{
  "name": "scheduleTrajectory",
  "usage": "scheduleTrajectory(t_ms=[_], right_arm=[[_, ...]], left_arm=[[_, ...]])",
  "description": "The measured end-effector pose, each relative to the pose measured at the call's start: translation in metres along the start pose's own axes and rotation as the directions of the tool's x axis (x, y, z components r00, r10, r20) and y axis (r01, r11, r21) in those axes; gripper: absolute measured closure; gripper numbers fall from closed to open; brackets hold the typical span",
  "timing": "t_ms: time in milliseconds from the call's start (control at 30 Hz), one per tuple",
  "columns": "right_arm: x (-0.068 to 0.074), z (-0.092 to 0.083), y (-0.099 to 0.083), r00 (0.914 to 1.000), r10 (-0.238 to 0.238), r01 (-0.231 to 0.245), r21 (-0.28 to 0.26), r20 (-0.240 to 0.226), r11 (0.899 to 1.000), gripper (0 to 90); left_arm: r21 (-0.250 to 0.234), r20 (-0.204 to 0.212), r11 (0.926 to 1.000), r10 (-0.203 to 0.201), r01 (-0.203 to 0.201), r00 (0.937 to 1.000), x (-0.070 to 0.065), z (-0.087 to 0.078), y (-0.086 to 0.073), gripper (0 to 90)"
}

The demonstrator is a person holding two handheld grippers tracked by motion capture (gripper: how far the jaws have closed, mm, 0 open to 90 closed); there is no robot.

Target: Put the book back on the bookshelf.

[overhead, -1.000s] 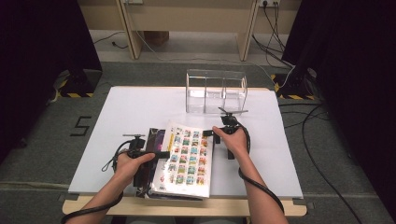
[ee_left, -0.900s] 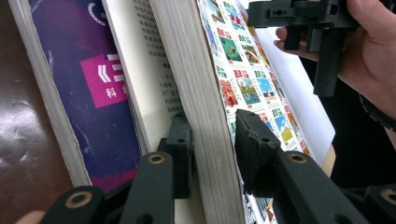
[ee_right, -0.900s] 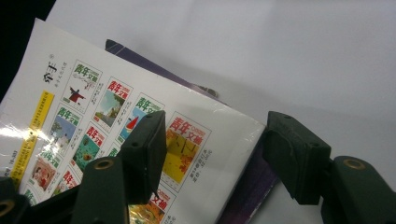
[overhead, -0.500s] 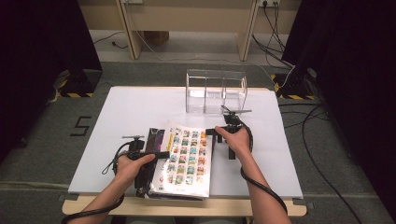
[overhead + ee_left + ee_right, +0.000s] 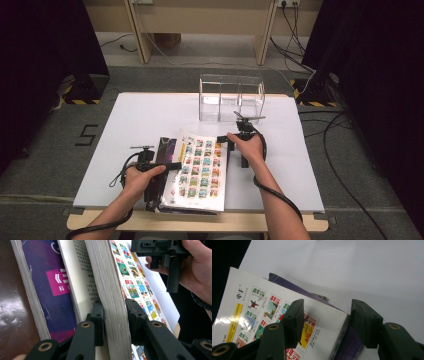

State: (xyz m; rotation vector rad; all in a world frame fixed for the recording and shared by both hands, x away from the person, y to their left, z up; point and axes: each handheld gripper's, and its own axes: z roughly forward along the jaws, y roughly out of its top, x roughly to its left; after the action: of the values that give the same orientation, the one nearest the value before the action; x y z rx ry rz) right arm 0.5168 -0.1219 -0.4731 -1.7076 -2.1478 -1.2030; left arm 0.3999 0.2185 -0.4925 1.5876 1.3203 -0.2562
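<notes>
Stack of books [image 5: 197,172] at the table's [image 5: 145,120] near edge, clear divided box [image 5: 231,97] behind it.

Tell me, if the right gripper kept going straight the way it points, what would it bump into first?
Most likely the book with the colourful cover. The right gripper has its jaws apart around that book's corner, which already lies between them. Behind it are a purple book and the white table.

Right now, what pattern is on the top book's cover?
The top book has a white cover with a grid of small colourful pictures, seen best in the high view.
</notes>
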Motion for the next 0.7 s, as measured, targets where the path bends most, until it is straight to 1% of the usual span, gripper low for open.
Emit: scheduleTrajectory(t_ms=[100,167,200,233,267,300,400,433,467,500,533,567,600,633,667,700], right_arm=[[0.000,-0.003,-0.002,0.9991,0.041,-0.041,-0.021,-0.003,0.999,51.6],[-0.002,-0.008,-0.002,0.9963,0.081,-0.082,-0.044,-0.028,0.996,54.9],[-0.002,-0.010,-0.002,0.9954,0.087,-0.089,-0.047,-0.041,0.995,55.2],[-0.001,-0.012,-0.002,0.9965,0.072,-0.073,-0.041,-0.043,0.996,55.5],[0.000,-0.013,-0.002,0.9974,0.062,-0.064,-0.040,-0.037,0.997,55.5],[0.001,-0.014,-0.002,0.9971,0.067,-0.069,-0.040,-0.035,0.997,55.5],[0.000,-0.014,-0.006,0.9944,0.096,-0.099,-0.057,-0.045,0.994,56.0],[-0.001,-0.014,-0.007,0.9909,0.124,-0.127,-0.059,-0.053,0.990,56.1],[-0.003,-0.015,-0.009,0.9880,0.139,-0.143,-0.055,-0.067,0.988,56.4],[-0.005,-0.015,-0.012,0.9858,0.146,-0.148,-0.023,-0.084,0.989,55.8],[-0.005,-0.015,-0.012,0.9858,0.146,-0.148,-0.023,-0.084,0.989,55.8],[-0.006,-0.014,-0.014,0.9832,0.155,-0.154,0.017,-0.096,0.988,54.5],[-0.005,-0.013,-0.017,0.9821,0.154,-0.150,0.042,-0.108,0.988,53.4],[-0.005,-0.012,-0.020,0.9827,0.149,-0.144,0.050,-0.110,0.988,53.2],[-0.004,-0.013,-0.021,0.9813,0.155,-0.151,0.046,-0.114,0.987,53.3],[-0.004,-0.013,-0.021,0.9820,0.150,-0.145,0.047,-0.116,0.988,53.4]], left_arm=[[-0.007,0.003,1.0000,-0.005,0.005,1.0000,0.001,0.000,-0.001,70.3],[-0.014,-0.003,0.9999,-0.008,0.008,1.0000,0.000,0.000,-0.002,70.3],[-0.016,-0.004,0.9998,-0.010,0.010,0.9999,0.000,0.000,-0.002,70.4],[-0.018,-0.001,0.9997,-0.014,0.014,0.9999,0.000,0.000,-0.002,70.6],[-0.023,0.001,0.9995,-0.021,0.021,0.9998,0.000,0.001,-0.003,70.8],[-0.030,0.000,0.9993,-0.024,0.024,0.9997,0.000,0.001,-0.004,71.1],[-0.047,0.001,0.9984,-0.032,0.032,0.9995,0.000,0.001,-0.006,72.1],[-0.050,0.003,0.9982,-0.032,0.032,0.9995,0.000,0.000,-0.006,72.6],[-0.053,0.009,0.9981,-0.032,0.033,0.9994,0.001,0.000,-0.007,72.9],[-0.054,0.012,0.9979,-0.035,0.035,0.9993,0.001,0.000,-0.007,73.0],[-0.056,0.012,0.9978,-0.036,0.036,0.9993,0.001,0.000,-0.008,73.0],[-0.056,0.012,0.9978,-0.035,0.036,0.9993,0.001,0.000,-0.007,73.0],[-0.055,0.012,0.9979,-0.035,0.036,0.9993,0.001,0.000,-0.007,73.0],[-0.053,0.011,0.9981,-0.033,0.033,0.9994,0.001,0.000,-0.007,72.9],[-0.049,0.009,0.9983,-0.031,0.031,0.9995,0.001,0.000,-0.006,72.8],[-0.048,0.008,0.9984,-0.030,0.030,0.9995,0.001,0.000,-0.006,72.8]])
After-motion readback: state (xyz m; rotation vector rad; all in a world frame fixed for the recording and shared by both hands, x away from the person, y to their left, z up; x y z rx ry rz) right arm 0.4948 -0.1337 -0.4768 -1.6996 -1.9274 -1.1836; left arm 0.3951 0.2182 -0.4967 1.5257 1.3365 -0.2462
